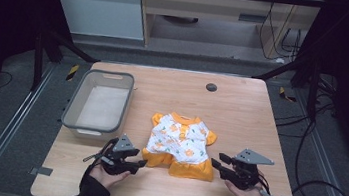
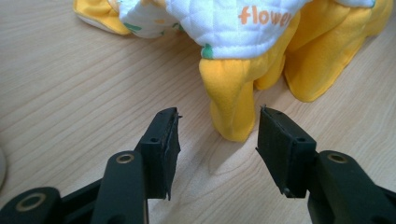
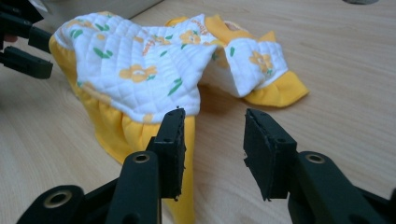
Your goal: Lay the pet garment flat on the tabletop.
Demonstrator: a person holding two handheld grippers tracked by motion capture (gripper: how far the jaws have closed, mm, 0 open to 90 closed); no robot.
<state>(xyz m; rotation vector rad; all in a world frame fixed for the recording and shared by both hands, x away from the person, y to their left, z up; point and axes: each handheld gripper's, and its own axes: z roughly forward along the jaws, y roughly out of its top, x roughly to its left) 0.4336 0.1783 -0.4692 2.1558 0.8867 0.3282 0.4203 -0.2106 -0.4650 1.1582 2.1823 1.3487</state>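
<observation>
Small quilted garment, white with orange flowers and yellow trim, lies flat near the middle of the table, toward the near edge. Left gripper and right gripper flank its two near corners, both with jaws apart and empty; likely set to pinch the yellow hem on each side. In the left gripper view a yellow leg cuff sits just ahead of the gap. Orange print reads "flowe", rest cut off. Grey bin sits by the left edge.
</observation>
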